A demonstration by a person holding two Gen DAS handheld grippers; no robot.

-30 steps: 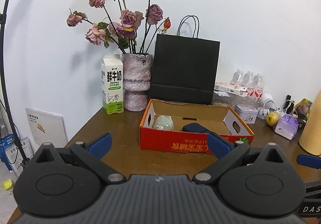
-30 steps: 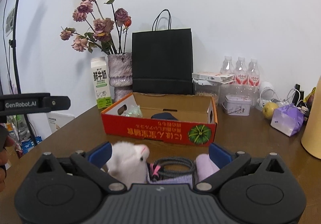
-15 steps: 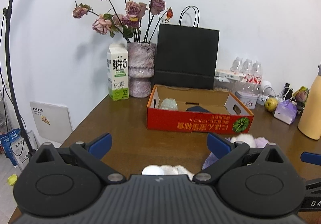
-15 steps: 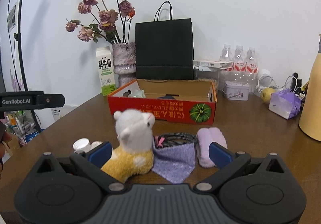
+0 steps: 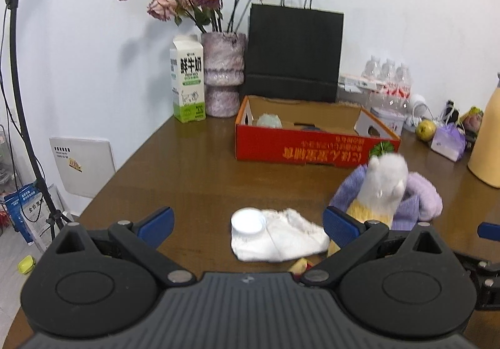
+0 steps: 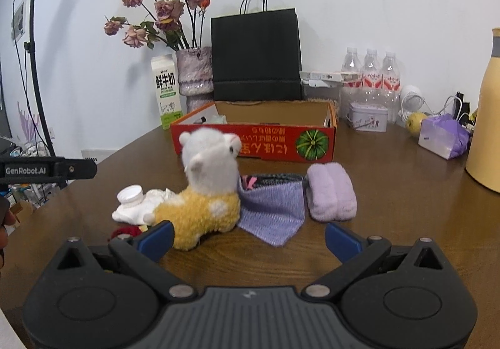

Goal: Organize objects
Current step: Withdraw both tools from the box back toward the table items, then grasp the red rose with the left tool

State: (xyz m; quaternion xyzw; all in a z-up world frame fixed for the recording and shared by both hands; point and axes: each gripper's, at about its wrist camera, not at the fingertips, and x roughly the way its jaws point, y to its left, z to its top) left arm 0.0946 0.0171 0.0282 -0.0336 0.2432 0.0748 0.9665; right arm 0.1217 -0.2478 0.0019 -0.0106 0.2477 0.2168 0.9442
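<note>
Both tools stand wide and empty: the right tool faces a fluffy white-and-yellow alpaca plush just ahead on the brown wooden surface, and the left tool faces a limp white sock. The plush looks light, soft and squashy; its yellow body seems the best hold. The red cardboard box lies beyond.

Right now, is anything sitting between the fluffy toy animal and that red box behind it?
No. In the right wrist view only bare table lies between the plush alpaca and the red box.
</note>
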